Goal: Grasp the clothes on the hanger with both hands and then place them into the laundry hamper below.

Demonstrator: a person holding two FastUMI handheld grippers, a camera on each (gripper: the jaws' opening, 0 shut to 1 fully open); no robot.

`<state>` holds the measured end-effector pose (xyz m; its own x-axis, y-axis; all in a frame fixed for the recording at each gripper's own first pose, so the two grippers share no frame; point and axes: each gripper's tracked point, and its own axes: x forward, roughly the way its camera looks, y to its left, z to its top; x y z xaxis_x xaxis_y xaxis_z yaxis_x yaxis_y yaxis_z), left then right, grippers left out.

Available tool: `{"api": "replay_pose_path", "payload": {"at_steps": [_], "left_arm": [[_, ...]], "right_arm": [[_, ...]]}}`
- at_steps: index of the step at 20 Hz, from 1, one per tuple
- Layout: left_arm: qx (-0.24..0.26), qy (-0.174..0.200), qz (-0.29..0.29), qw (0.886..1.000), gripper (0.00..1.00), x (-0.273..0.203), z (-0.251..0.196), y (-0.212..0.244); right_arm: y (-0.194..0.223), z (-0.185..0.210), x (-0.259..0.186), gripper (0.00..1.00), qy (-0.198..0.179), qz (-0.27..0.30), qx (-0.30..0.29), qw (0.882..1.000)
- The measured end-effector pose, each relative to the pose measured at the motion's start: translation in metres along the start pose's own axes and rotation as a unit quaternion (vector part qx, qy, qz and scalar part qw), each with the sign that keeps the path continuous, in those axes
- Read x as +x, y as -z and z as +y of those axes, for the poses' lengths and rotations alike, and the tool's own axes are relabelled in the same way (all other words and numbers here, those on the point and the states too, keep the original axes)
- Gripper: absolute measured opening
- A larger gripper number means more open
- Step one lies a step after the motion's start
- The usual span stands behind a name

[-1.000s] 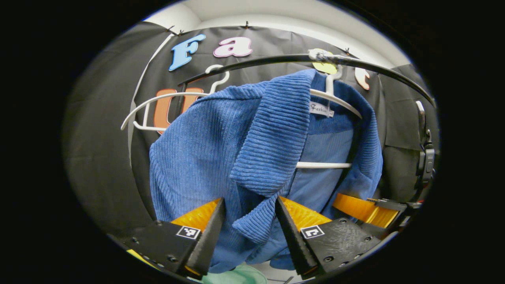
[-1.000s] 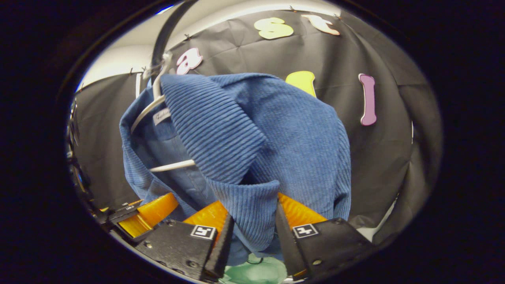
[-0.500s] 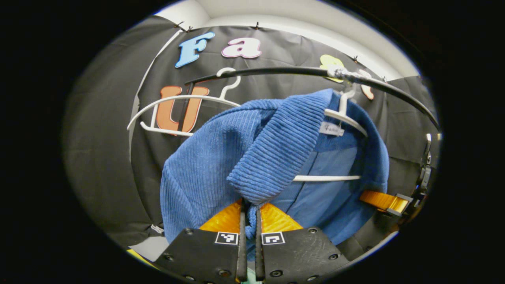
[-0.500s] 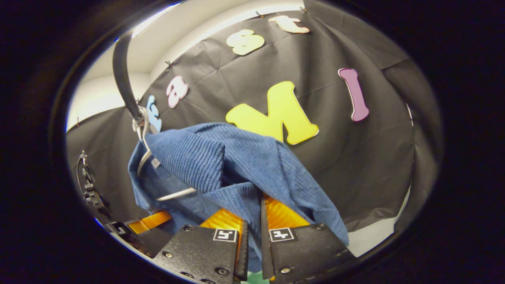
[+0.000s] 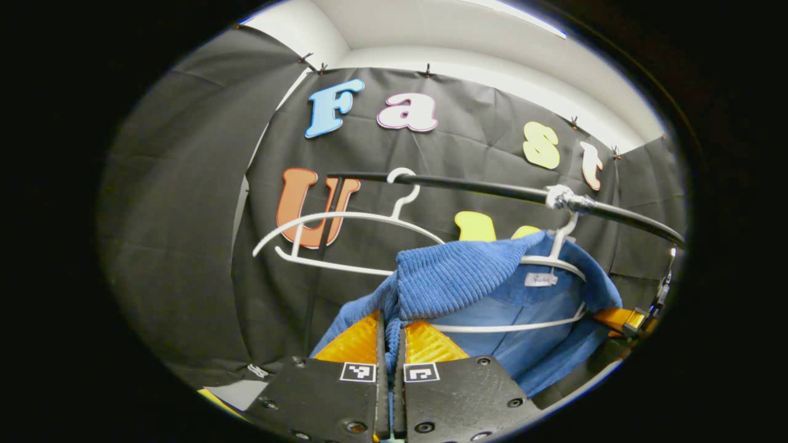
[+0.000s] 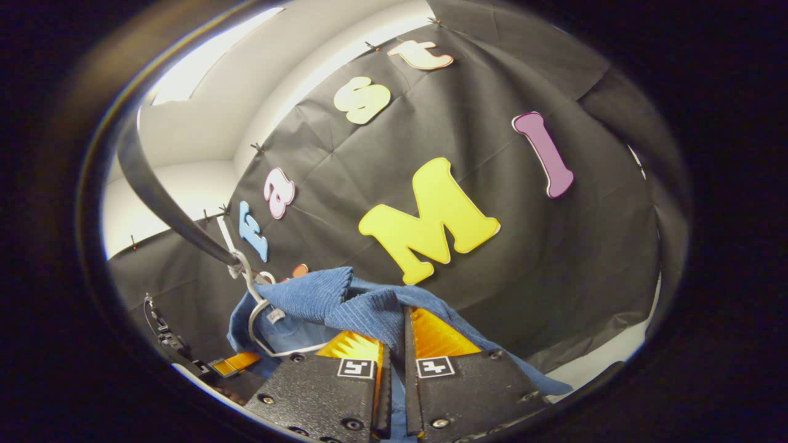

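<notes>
We are holding a two-finger gripper in each hand, and both are pinching the same blue corduroy jacket (image 5: 468, 277). In the left gripper view, the left gripper (image 5: 388, 344) is closed on a fold of the ribbed collar, both fingers pressing the cloth between them. The jacket is hanging on a white hanger (image 5: 554, 261) whose hook is sitting over a black rail (image 5: 492, 191). The hanger's lower bar is crossing in front of the jacket's smooth lining. A second white hanger (image 5: 345, 237), carrying nothing, is hanging on the same rail further to the left. At the right edge of this view the other gripper is peeking out from behind the jacket.

In the right gripper view, the right gripper (image 6: 397, 344) is likewise closed, both fingers clamping a bunched fold of the jacket (image 6: 345, 301). The white hanger (image 6: 255, 314) is showing at the left, hooked onto the rail (image 6: 166, 203), which is sweeping up toward the top left. The jacket is draping from the hanger across to the gripper. Black cloth is lining the booth behind everything.
</notes>
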<state>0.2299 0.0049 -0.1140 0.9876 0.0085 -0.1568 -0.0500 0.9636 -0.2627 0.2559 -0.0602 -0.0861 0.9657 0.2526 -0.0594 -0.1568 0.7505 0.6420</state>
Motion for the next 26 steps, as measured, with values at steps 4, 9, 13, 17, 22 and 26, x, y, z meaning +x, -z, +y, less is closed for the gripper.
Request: {"api": "replay_pose_path", "payload": {"at_steps": [4,9,13,17,22,26], "left_arm": [[0.02,-0.016,-0.027,0.999,0.08,0.002,0.013,-0.034],[0.06,-0.014,-0.037,0.997,0.08,0.011,0.017,-0.06],[0.085,0.011,-0.026,0.996,0.03,0.022,0.018,-0.07],[0.124,0.053,0.006,0.991,0.07,0.03,0.021,-0.072],[0.107,0.091,0.054,0.989,0.02,0.04,0.029,-0.058],[0.071,0.108,0.074,0.989,0.02,0.05,0.037,-0.049]], "right_arm": [[-0.024,0.002,0.003,0.1,-0.007,-0.014,-0.001,1.0],[-0.051,0.007,0.01,0.08,-0.017,-0.028,-0.055,0.998],[-0.059,0.007,0.025,0.08,-0.029,-0.018,-0.048,0.998],[-0.067,0.0,0.048,0.09,-0.036,-0.001,-0.061,0.997],[-0.05,-0.015,0.079,0.09,-0.038,0.043,-0.064,0.996],[-0.029,-0.027,0.093,0.08,-0.046,0.069,-0.035,0.996]]}}
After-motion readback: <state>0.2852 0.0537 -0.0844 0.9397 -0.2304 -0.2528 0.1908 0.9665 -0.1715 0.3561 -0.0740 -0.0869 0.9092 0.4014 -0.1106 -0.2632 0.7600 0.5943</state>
